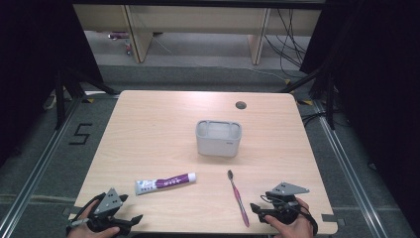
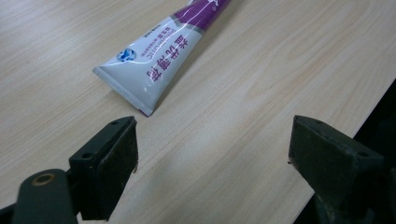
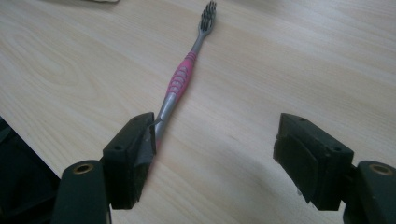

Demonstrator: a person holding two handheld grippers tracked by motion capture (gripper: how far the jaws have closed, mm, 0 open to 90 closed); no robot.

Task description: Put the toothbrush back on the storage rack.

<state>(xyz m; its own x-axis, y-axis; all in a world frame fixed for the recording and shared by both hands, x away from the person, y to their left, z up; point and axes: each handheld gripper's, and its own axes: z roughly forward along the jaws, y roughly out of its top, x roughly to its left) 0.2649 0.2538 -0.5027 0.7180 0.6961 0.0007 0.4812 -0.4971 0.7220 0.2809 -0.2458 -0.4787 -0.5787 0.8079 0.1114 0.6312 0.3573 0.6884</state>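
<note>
I hold the left gripper (image 1: 132, 221) at the table's (image 1: 148, 124) near edge, jaws spread wide and empty; the tube (image 1: 165, 183) lies flat just ahead, bare wood between. My right gripper (image 1: 257, 210), also spread and empty, sits near the front edge beside the toothbrush (image 1: 237, 197). The holder (image 1: 218, 138) stands mid-table, well apart.

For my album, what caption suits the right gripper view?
Open tongs poised over a pink-and-grey toothbrush lying on a wooden table.
</note>
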